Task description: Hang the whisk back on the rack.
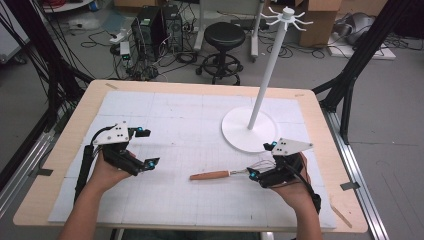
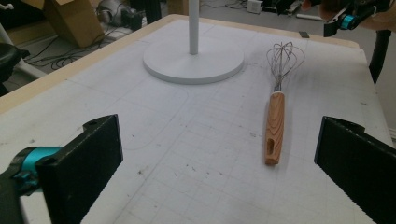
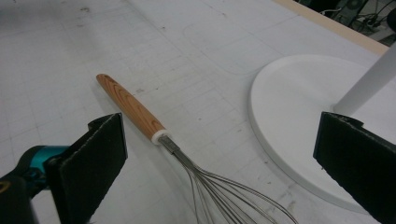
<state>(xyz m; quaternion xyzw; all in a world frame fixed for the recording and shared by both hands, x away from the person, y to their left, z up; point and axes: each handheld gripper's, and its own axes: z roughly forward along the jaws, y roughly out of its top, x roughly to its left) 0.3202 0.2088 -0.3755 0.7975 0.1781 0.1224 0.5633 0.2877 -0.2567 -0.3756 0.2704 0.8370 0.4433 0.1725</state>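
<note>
Wire whisk loops run off-frame (both tongs gape, empty).

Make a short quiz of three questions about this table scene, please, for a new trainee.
1. True or false: the right tongs are shut on the whisk.
2. Which part of the whisk lies nearest the right tongs? A) the wooden handle B) the wire end C) neither
3. Fill the gap: the white stand rests on a round ____ on the table.

Key:
1. False: in the right gripper view both jaws stand wide apart, with the whisk lying between them.
2. B.
3. Base. The left tongs are open too.
</note>
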